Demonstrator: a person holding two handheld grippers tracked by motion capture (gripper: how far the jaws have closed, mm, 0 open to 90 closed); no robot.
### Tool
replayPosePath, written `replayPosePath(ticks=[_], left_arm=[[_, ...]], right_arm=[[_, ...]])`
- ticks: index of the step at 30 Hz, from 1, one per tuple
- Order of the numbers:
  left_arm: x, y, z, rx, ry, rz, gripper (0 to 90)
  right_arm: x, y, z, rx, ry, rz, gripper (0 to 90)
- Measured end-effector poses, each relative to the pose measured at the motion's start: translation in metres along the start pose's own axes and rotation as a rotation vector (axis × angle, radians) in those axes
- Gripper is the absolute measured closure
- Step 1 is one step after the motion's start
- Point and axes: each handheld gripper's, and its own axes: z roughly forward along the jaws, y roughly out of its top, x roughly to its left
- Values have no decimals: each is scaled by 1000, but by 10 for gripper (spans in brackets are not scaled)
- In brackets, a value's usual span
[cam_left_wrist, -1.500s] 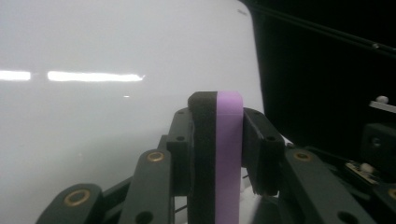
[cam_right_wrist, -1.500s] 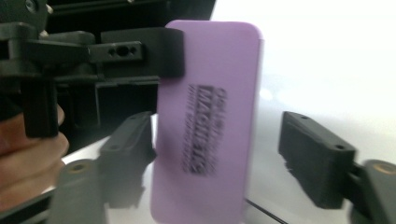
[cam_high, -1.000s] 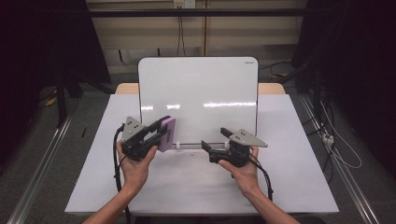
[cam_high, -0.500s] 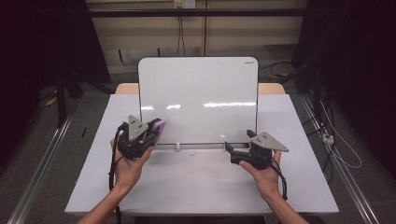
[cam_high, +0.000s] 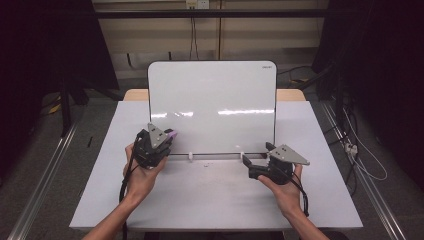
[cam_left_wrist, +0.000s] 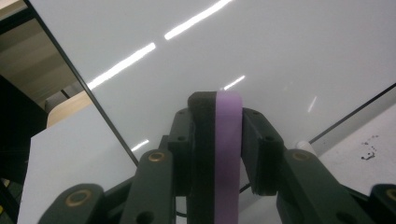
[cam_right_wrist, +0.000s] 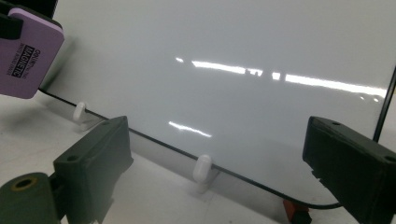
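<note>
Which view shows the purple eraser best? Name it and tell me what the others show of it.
The right gripper view: the purple eraser shows its broad face and printed label. The left gripper view shows just its thin edge clamped between the left gripper's jaws. The high view shows a small purple sliver beside the whiteboard.

white table (cam_high: 200, 205); whiteboard (cam_high: 212, 107) propped upright on small white stands (cam_right_wrist: 201, 169).
</note>
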Motion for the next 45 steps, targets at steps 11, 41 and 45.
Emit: replayPosePath(ticks=[11, 41, 45], left_arm=[[-7, 2, 10, 2, 34, 38, 675], [-5, 0, 10, -60, -6, -43, 383], [0, 0, 7, -93, -46, -81, 255]], right_arm=[[-1, -1, -1, 0, -2, 4, 85], [-2, 0, -1, -4, 2, 8, 93], [-2, 0, -1, -1, 3, 10, 91]])
